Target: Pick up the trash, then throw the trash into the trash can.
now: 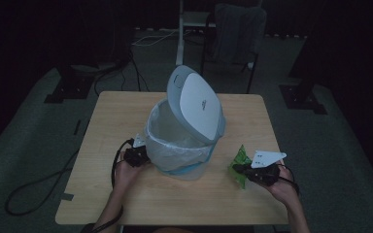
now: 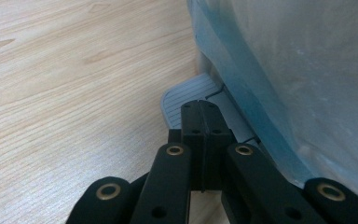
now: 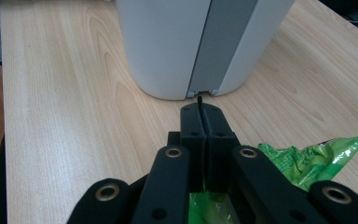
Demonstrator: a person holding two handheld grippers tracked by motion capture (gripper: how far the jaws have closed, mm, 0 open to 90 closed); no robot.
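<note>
My left gripper (image 2: 200, 105) has its black jaws pressed flat together with nothing between them, and the tips rest on the ribbed grey pedal (image 2: 186, 95) at the foot of the bin (image 1: 184, 141). The pedal is a rounded plastic tab with fine grooves across it, and it lies low over the pale wood-grain table (image 1: 126, 204). Right beside my jaws rises the bin's curved wall, draped in a thin, cloudy, translucent liner (image 2: 307, 70) with a blue tint along its fold.

From the high view, the bin is a rounded grey tub standing mid-table, and its smooth, white-centred lid (image 1: 196, 104) is tipped up and open.

My right gripper (image 3: 200, 109) is also closed, its jaws meeting in one seam. A crinkled, glossy green wrapper (image 3: 307, 158) lies under and beside them, well to the right of the bin. It seems pinched at the jaws, though the jaw bodies hide the contact, so I cannot be sure. Ahead of it stands the bin's matte back, with a darker grey vertical strip down its middle.
</note>
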